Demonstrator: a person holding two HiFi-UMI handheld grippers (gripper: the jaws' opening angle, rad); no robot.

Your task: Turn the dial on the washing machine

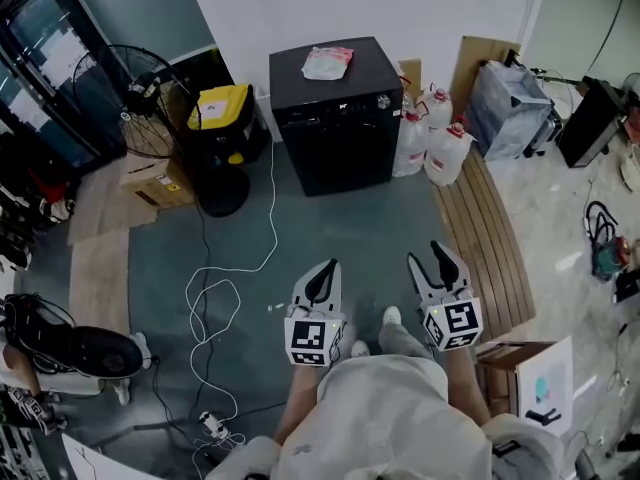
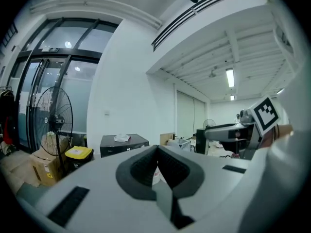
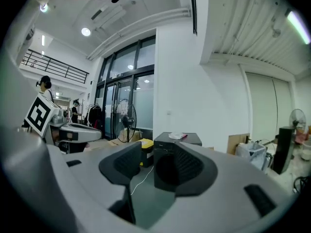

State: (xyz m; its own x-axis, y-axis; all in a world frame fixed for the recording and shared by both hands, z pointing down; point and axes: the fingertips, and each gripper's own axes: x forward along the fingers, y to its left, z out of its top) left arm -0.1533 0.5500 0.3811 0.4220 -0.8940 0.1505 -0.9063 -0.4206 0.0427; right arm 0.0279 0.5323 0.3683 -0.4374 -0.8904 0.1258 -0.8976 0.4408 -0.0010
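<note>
The black washing machine (image 1: pixel 335 118) stands against the far white wall, with its small silver dial (image 1: pixel 383 100) at the front's upper right corner and a plastic bag (image 1: pixel 328 63) on top. Both grippers are held close to the person's body, well short of the machine. My left gripper (image 1: pixel 322 280) is shut and empty; in the left gripper view (image 2: pixel 156 152) the machine (image 2: pixel 124 143) is far off. My right gripper (image 1: pixel 443 258) is shut with nothing between its jaws, and its own view (image 3: pixel 148 161) points at the machine (image 3: pixel 182 140).
A yellow-lidded black bin (image 1: pixel 222 118), a standing fan (image 1: pixel 130 98) and a cardboard box (image 1: pixel 155 180) are left of the machine. Plastic jugs (image 1: pixel 435 138) stand to its right by wooden slats (image 1: pixel 490 238). A white cable (image 1: pixel 215 298) snakes across the green floor.
</note>
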